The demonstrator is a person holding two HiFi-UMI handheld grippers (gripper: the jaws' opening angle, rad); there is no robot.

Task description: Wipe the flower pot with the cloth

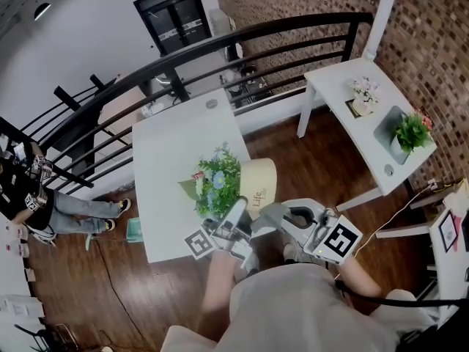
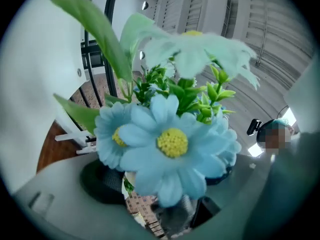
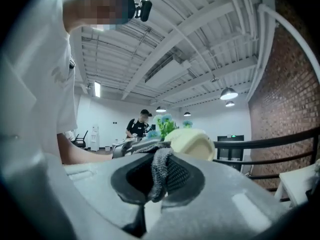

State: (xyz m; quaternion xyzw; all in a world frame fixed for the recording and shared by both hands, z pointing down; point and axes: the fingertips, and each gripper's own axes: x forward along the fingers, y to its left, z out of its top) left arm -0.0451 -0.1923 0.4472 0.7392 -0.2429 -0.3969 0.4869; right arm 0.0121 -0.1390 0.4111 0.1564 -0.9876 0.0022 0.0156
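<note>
A cream flower pot (image 1: 259,184) with blue flowers and green leaves (image 1: 218,176) is tilted on its side, off the white table (image 1: 168,167), over its right edge. My left gripper (image 1: 236,213) is shut on the pot near its rim. In the left gripper view the blue flowers (image 2: 172,144) fill the picture and hide most of the jaws. My right gripper (image 1: 274,215) is shut on a grey cloth (image 1: 267,214) just below the pot. In the right gripper view the cloth (image 3: 161,170) hangs between the pads, with the pot (image 3: 192,143) close ahead.
A second white table (image 1: 344,75) at the right carries two small potted plants (image 1: 410,133). A black railing (image 1: 220,41) runs behind both tables. A person (image 1: 44,205) sits on the wood floor at the left. Another person (image 3: 140,123) stands far off.
</note>
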